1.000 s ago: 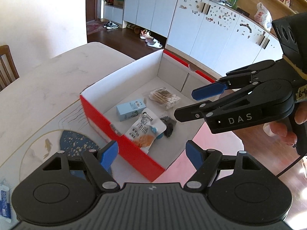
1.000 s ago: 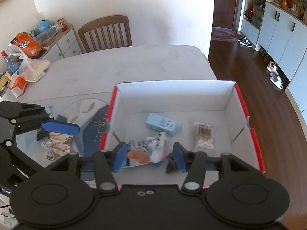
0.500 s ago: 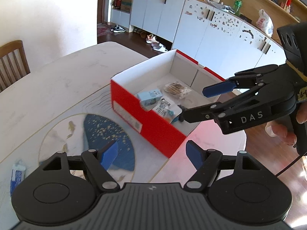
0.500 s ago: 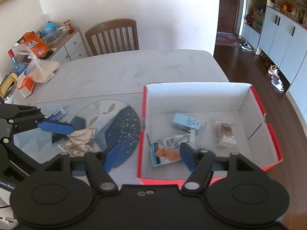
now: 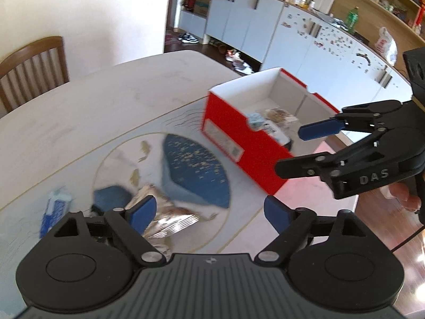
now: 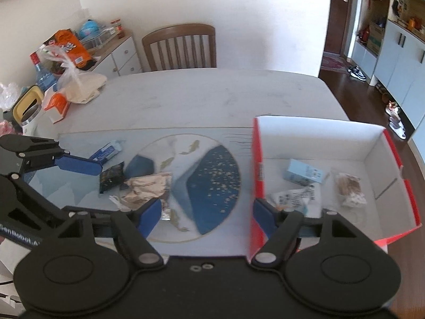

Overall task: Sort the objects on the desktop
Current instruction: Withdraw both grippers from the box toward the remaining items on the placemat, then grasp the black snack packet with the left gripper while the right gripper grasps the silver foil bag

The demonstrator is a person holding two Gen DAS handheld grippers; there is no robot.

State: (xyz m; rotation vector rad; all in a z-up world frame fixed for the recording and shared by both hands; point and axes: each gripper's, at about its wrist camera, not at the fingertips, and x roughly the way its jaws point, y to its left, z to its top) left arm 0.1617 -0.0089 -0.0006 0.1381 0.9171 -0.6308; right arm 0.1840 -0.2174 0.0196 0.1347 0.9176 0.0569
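Observation:
A red box with a white inside [image 5: 240, 133] [image 6: 372, 143] stands at the table's right end and holds a light blue carton [image 6: 304, 172], a white snack packet [image 6: 292, 198] and a bag of cotton swabs [image 6: 348, 184]. Left of it on the mat lie a crumpled foil packet [image 6: 146, 188] [image 5: 164, 218], a black sachet [image 6: 111, 176] and a small blue-white packet [image 6: 106, 152] [image 5: 54, 210]. My left gripper [image 5: 209, 211] is open and empty above the foil packet. My right gripper [image 6: 207, 210] is open and empty over the mat beside the box's left wall.
A printed mat with a blue fan design [image 6: 209, 180] covers the near table. A wooden chair [image 6: 180, 46] stands at the far side. Bags and an orange carton [image 6: 57, 106] sit at the far left. The table's right edge drops to a dark floor [image 6: 342, 85].
Both grippers have swung left, away from the box and over the mat. The loose packets on the mat have come into both views. Both stay open and empty.

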